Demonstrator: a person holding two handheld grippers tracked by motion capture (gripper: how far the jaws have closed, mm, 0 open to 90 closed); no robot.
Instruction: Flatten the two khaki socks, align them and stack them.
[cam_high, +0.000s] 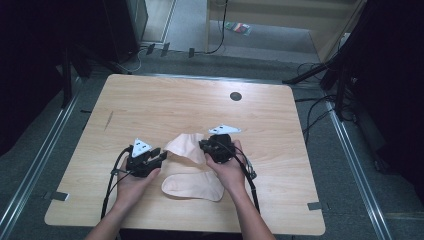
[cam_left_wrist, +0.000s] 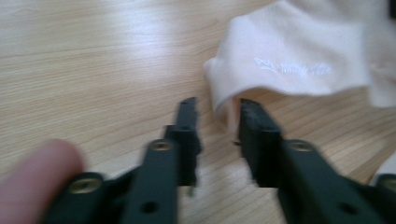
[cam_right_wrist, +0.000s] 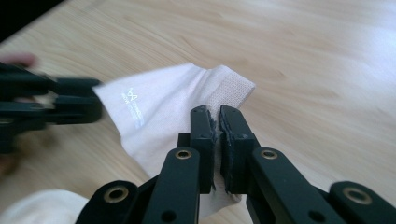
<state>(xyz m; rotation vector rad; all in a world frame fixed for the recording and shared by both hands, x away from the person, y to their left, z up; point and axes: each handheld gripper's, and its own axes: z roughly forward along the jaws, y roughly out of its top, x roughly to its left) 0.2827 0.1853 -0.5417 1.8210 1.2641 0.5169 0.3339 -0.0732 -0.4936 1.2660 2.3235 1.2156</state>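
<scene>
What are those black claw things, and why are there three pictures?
A person's hands each hold a tool with two black jaws. The big picture comes from a camera above the wooden table. The other two come from little cameras riding on each tool, looking along its jaws.

Two pale pink socks are on the table. One flat sock lies near the person. The other sock is being handled: the right gripper has its jaws pinched shut on the sock's ribbed cuff. The left gripper has its jaws open, with the sock's edge reaching in between their tips; it hasn't closed on it.
</scene>
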